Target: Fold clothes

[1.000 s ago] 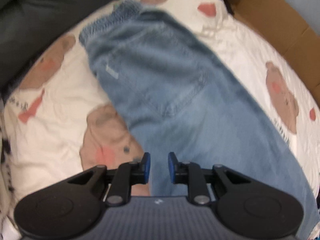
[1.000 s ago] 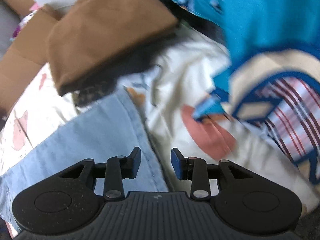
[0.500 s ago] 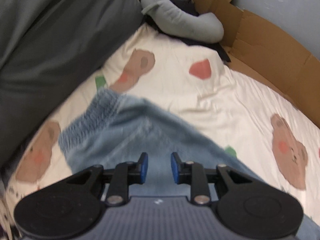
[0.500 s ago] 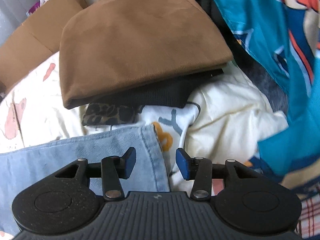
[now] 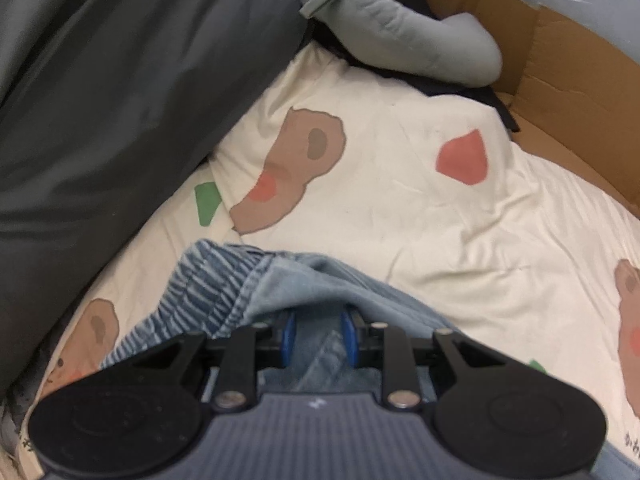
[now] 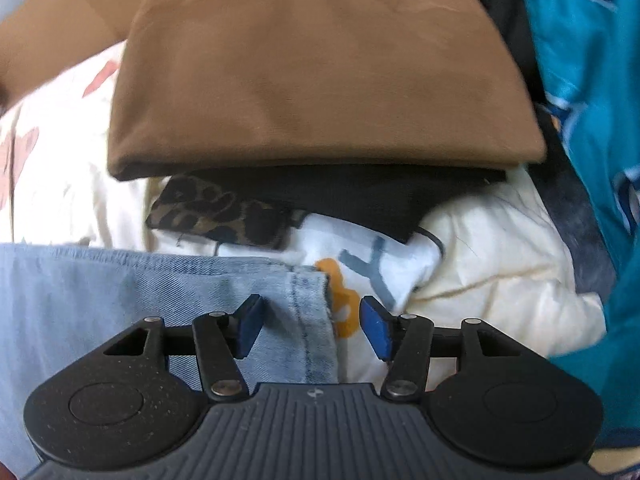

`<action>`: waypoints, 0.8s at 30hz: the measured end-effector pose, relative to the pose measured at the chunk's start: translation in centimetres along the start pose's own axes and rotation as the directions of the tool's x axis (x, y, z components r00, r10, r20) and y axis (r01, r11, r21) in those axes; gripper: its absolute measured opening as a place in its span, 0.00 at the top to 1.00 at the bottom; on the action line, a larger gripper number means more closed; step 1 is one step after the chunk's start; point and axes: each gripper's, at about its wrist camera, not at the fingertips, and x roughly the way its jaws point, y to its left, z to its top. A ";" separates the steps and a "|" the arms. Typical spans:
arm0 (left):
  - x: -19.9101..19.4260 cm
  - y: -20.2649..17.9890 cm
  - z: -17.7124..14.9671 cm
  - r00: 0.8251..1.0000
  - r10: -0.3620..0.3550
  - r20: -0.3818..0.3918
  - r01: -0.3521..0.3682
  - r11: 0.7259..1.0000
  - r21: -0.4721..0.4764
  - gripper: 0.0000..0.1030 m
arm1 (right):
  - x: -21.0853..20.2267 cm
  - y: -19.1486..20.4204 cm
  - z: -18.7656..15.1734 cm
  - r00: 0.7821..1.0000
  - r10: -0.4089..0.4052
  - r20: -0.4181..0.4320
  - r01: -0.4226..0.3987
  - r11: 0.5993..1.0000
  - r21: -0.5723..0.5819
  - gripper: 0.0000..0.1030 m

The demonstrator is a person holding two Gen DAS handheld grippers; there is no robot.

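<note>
The left gripper (image 5: 318,338) points down at the top end of the jeans (image 5: 224,296). A fold of blue cloth lies over its tips and hides them. More blue cloth sits between the two blue pads (image 5: 289,338). I cannot tell if the pads press on the cloth or just sit beside it.

The stretchy waistband (image 5: 208,280) of the jeans is bunched up just to the left of the gripper. The jeans lie on a white sheet (image 5: 400,208) with brown bears and red and green shapes on it. A big dark grey cover (image 5: 120,92) fills the far left. A pale grey rolled cloth (image 5: 400,28) lies at the far end, next to brown cardboard (image 5: 568,64) on the right.

The right gripper (image 6: 312,328) is over the other end of the jeans, at the leg hem (image 6: 308,304). Its jaws are opening. The stitched edge of the hem lies between the pads, but they do not touch it.

Past the hem sits a stack of folded clothes. A brown one (image 6: 320,68) is on top, a black one (image 6: 360,196) is under it, and a leopard-spot one (image 6: 216,212) peeks out lower down. A white cloth with letters (image 6: 372,264) lies just right of the hem. A bright teal cloth (image 6: 592,60) is on the far right.
</note>
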 end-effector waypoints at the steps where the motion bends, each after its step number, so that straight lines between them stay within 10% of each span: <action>1: 0.4 0.0 0.1 1.000 0.004 -0.005 -0.004 1.000 0.006 0.74 | 0.1 0.3 0.1 1.000 -0.004 0.001 0.004 1.000 -0.022 0.42; 6: 2.2 -0.1 0.5 0.999 0.016 -0.034 -0.015 0.999 0.030 0.74 | -0.2 1.4 0.4 0.999 -0.014 0.028 0.017 0.995 -0.099 0.48; 11: 3.6 -0.1 0.8 0.999 0.023 -0.047 -0.021 0.998 0.052 0.78 | -0.7 2.7 0.7 0.998 -0.062 0.024 0.066 0.980 -0.188 0.83; 16: 4.8 0.1 1.4 0.998 0.042 -0.054 -0.038 0.998 0.058 0.97 | -2.0 3.0 0.9 0.997 -0.071 0.037 0.077 0.979 -0.189 0.87; 24: 6.9 -0.5 2.3 0.997 0.029 -0.074 -0.021 0.995 0.099 0.98 | -2.9 3.3 1.6 0.996 -0.068 0.050 0.075 0.983 -0.165 0.88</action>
